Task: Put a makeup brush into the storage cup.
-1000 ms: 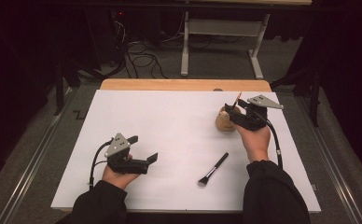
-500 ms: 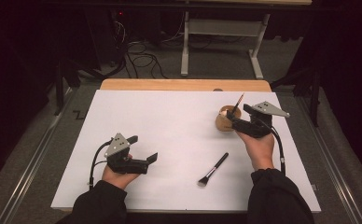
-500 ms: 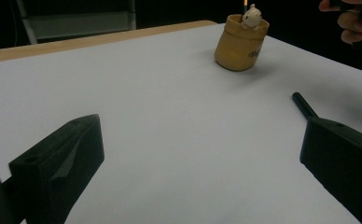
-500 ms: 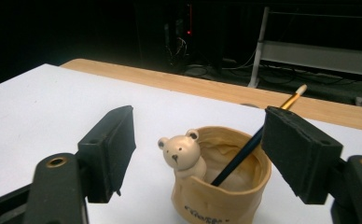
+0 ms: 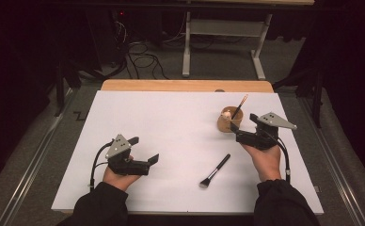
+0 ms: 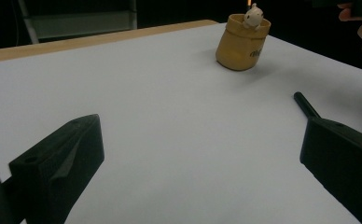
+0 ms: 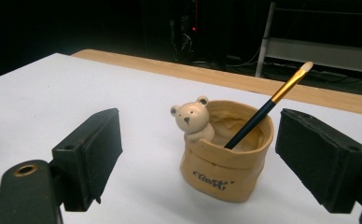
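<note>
Both tongs open, nothing gripped.
My right gripper [image 5: 239, 133] stands just behind the bear pot [image 7: 226, 147], slim brush [image 7: 268, 109] inside; left gripper [image 5: 143, 150] over bare sheet [image 5: 171, 127], makeup brush [image 5: 215, 170] between them.

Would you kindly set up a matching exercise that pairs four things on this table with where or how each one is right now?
Things:
1. bear-decorated pot
2. thin gold-banded brush
3. black makeup brush
4. left tool

States:
A. lying flat on the white sheet
B. leaning inside the pot
C. open, holding nothing
D. upright between the open jaws of the right tool

Pairs: 1-D, 2-B, 3-A, 4-C
</note>
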